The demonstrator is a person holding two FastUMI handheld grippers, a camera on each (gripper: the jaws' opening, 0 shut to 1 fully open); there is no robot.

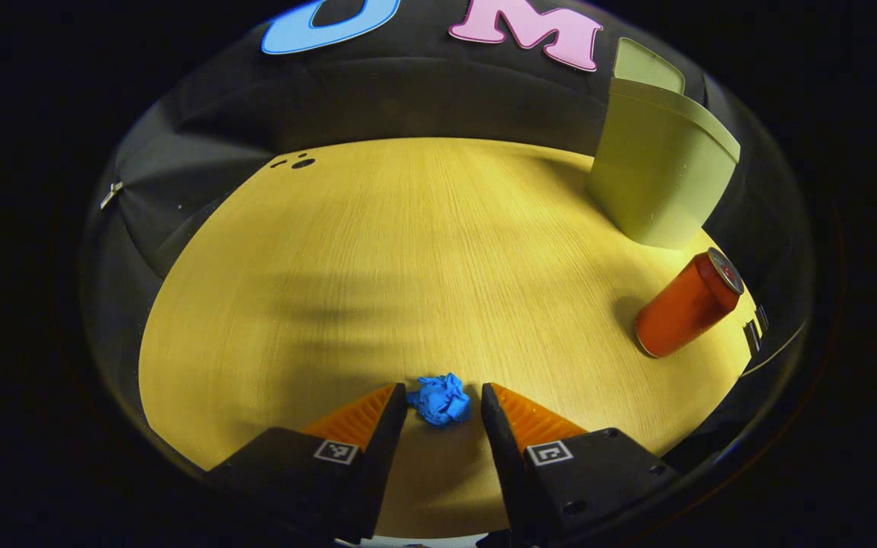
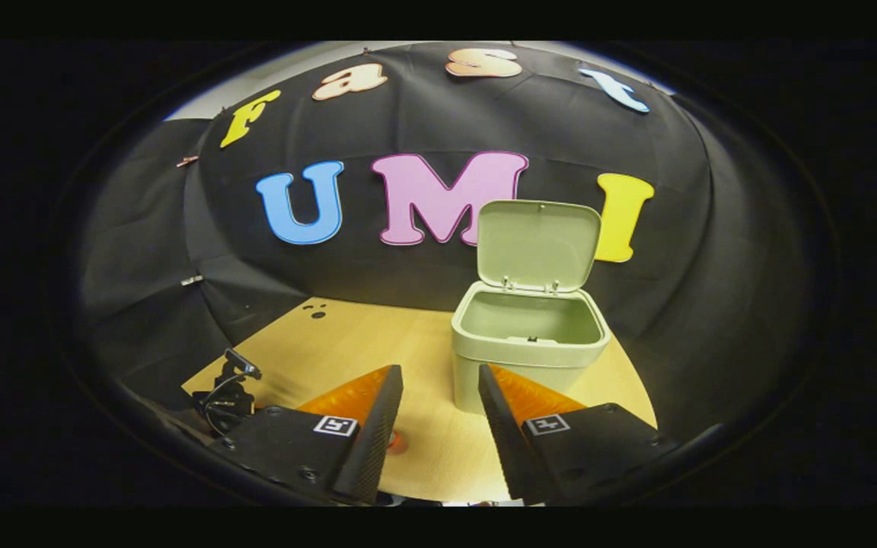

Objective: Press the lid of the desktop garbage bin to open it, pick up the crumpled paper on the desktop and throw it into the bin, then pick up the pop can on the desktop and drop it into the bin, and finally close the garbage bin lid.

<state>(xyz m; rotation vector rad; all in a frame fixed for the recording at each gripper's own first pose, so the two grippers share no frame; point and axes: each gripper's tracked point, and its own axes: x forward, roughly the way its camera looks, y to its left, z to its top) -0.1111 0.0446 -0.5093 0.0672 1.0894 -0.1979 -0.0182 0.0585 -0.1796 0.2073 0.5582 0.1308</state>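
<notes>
The blue crumpled paper (image 1: 440,398) lies on the wooden desktop (image 1: 408,259), between the fingertips of my open left gripper (image 1: 444,399), which stand on either side of it without pressing. A red pop can (image 1: 687,304) stands at the right, just in front of the pale green bin (image 1: 655,167). In the right gripper view the bin (image 2: 527,346) sits with its lid (image 2: 537,245) swung upright and its inside bare. My right gripper (image 2: 438,380) hangs open above the desk, short of the bin; a sliver of the red can (image 2: 397,442) peeks beside its left finger.
The black cloth wall closes off the desk at the back and sides. Small dark holes (image 1: 295,162) mark the desktop's far left corner. The other gripper's body with cables (image 2: 225,396) shows at the lower left of the right gripper view.
</notes>
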